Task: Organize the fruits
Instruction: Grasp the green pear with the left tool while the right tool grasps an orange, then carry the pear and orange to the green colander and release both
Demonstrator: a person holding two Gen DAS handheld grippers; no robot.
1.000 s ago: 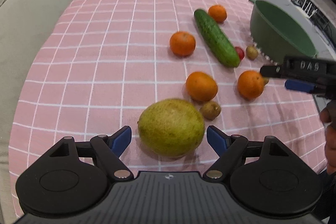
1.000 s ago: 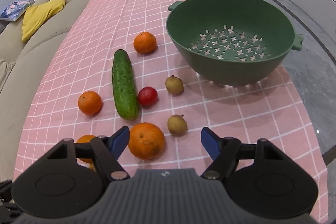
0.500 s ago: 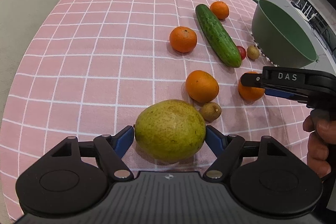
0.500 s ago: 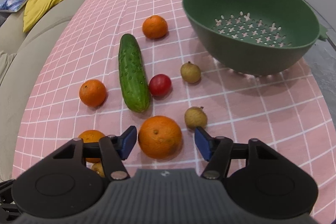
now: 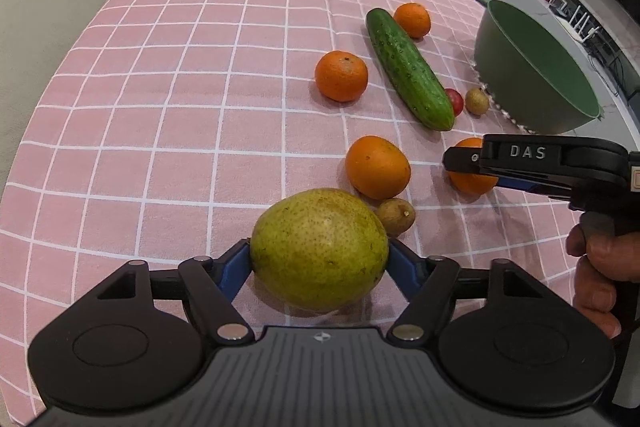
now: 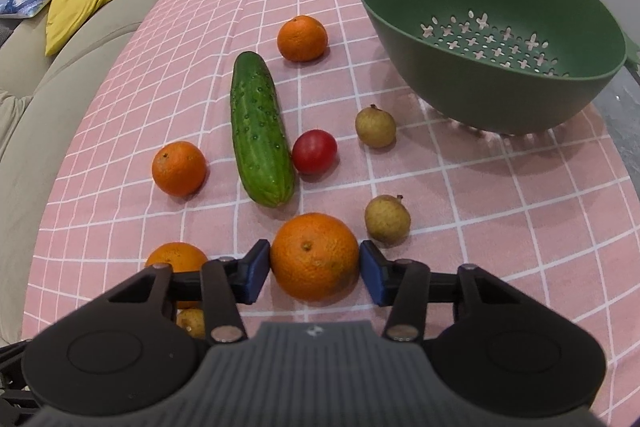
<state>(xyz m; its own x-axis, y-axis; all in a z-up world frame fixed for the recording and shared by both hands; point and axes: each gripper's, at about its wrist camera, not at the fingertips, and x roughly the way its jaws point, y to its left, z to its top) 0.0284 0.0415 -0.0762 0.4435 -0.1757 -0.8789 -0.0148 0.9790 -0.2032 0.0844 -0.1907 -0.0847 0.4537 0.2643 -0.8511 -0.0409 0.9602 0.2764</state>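
A big yellow-green pear [image 5: 320, 247] lies on the pink checked tablecloth [image 5: 180, 107]. My left gripper [image 5: 318, 267] is closing its jaws, and both blue pads touch the pear's sides. In the right wrist view an orange [image 6: 315, 257] sits between the closing jaws of my right gripper [image 6: 314, 271], with the pads against its flanks. The left wrist view shows that gripper from the side, over the same orange [image 5: 472, 183]. A green colander [image 6: 500, 99] stands empty at the back right.
A cucumber [image 6: 260, 131], a cherry tomato [image 6: 314, 151], three more oranges [image 6: 302, 38] [image 6: 179, 169] [image 6: 176, 259] and small brown fruits [image 6: 375, 127] [image 6: 387, 219] [image 6: 192, 321] lie around. A person's hand [image 5: 596, 279] holds the right gripper. A sofa [image 6: 60, 67] borders the table's left.
Both grippers have narrowed around their fruit: the left pads closed in on the pear, the right pads on the orange. The right gripper came slightly lower and closer to the orange.
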